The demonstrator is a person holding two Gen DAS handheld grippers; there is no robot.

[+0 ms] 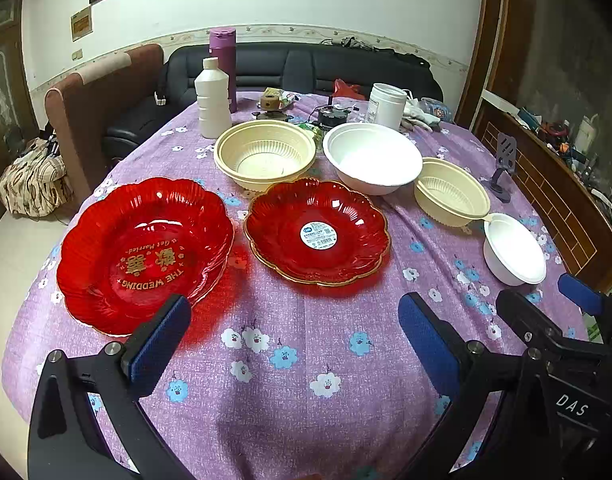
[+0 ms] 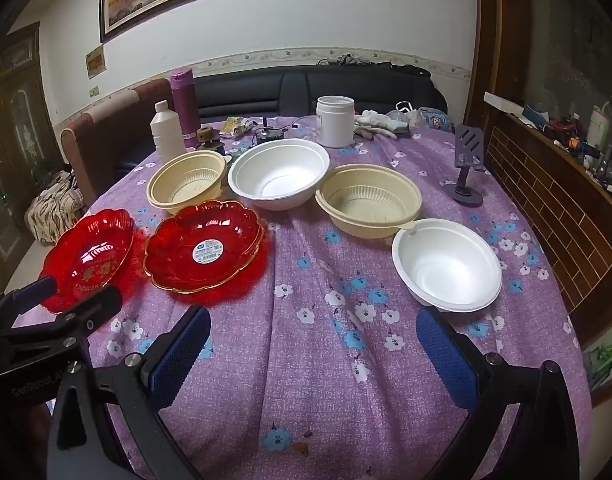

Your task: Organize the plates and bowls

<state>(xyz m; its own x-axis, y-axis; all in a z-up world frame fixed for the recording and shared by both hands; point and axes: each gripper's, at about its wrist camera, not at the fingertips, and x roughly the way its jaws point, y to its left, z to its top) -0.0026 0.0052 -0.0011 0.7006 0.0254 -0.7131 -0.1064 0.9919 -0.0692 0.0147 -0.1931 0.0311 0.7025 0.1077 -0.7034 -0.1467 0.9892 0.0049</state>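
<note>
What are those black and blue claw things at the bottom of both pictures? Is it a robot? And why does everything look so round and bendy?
No robot here. A person holds a two-finger grabber in each hand. Each grabber carries a camera with a very wide lens, which bends the picture. One picture looks out from the left gripper, the other from the right gripper. Both are open and hold nothing.

On the purple flowered tablecloth lie two red plates: a wedding plate and a stickered plate. Behind and beside them sit two cream bowls, a big white bowl and a white bowl nearest the right gripper. Farther back stand a white bottle and a purple flask.
</note>
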